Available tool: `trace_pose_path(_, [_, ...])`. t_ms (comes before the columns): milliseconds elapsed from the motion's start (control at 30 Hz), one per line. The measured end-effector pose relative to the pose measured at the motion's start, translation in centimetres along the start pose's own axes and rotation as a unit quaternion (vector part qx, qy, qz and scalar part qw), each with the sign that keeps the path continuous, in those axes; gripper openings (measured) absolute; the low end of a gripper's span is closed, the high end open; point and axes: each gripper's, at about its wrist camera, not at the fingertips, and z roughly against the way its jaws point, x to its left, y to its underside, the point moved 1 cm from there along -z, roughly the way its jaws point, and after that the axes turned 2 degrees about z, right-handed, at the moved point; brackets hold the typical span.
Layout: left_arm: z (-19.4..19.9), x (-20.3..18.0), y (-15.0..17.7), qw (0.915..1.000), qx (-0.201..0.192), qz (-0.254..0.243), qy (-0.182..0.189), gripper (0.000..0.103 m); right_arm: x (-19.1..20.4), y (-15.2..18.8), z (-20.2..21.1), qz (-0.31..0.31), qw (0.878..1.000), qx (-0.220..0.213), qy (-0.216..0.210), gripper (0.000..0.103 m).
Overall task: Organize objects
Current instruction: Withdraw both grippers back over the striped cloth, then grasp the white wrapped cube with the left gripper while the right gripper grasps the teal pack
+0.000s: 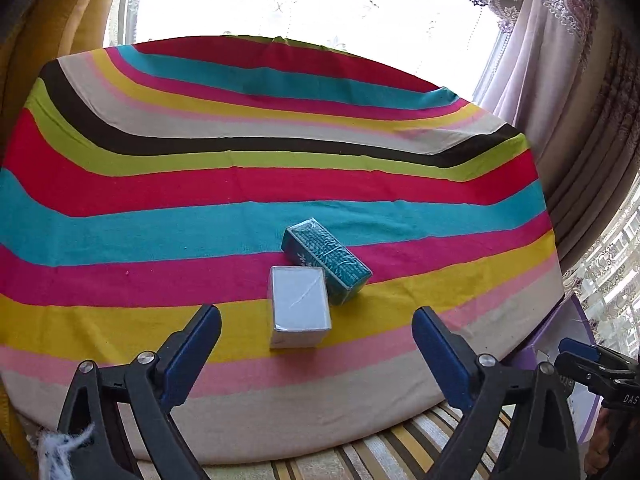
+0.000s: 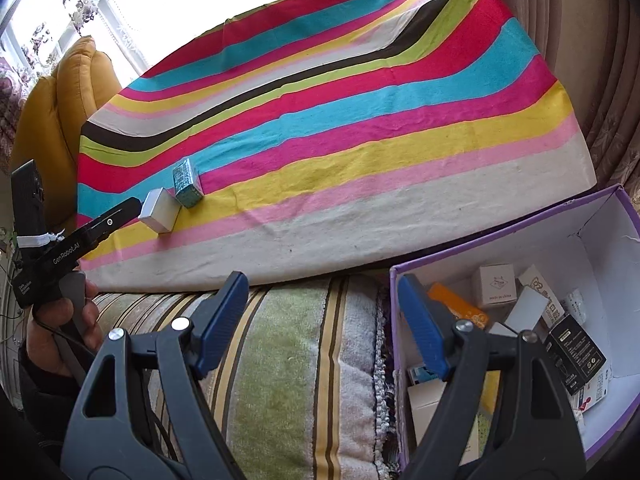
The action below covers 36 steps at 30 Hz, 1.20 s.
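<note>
A white box [image 1: 299, 306] lies on the striped tablecloth [image 1: 160, 200], touching a teal box [image 1: 326, 266] just behind it to the right. My left gripper [image 1: 316, 322] is open, its fingers either side of the white box's near end, empty. In the right wrist view the white box [image 2: 160, 210] and teal box [image 2: 187, 183] sit at the left, with the left gripper [image 2: 132, 205] close by. My right gripper [image 2: 322, 292] is open and empty, over the left wall of a purple box [image 2: 394, 320] that holds several small packages.
The purple box also shows at the right edge of the left wrist view [image 1: 560, 320], with the right gripper [image 1: 576, 354] beside it. A striped cushion [image 2: 288, 360] lies below the table's front edge. A yellow chair [image 2: 60, 112] stands at the left; curtains hang at the right.
</note>
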Motion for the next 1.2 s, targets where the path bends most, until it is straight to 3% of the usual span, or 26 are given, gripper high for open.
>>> trace_pose_path(233, [-2.1,0.6,-0.1,0.9995,0.030,0.000,-0.010,0.082,2.5,-1.3,-1.9,0.015,1.000,-0.001,-0.003,0.080])
trace_pose_path(433, [-3.8,1.0,-0.4,0.9985,0.052,0.000,-0.014,0.060,4.5,-2.5,-3.6,0.027,1.000,-0.010,0.001,0.080])
trace_pose_path(567, [-4.2,1.5,-0.3,0.9983,0.057,0.007,-0.010,0.041,6.4,-3.1,-5.0,0.045,0.999,-0.012,0.003,0.080])
trace_pose_path(1200, [-3.0,6.9,-0.9,0.9942,0.002,0.107,-0.014,0.038,14.5,-5.1,-11.1,0.145,0.989,0.003,0.007,0.077])
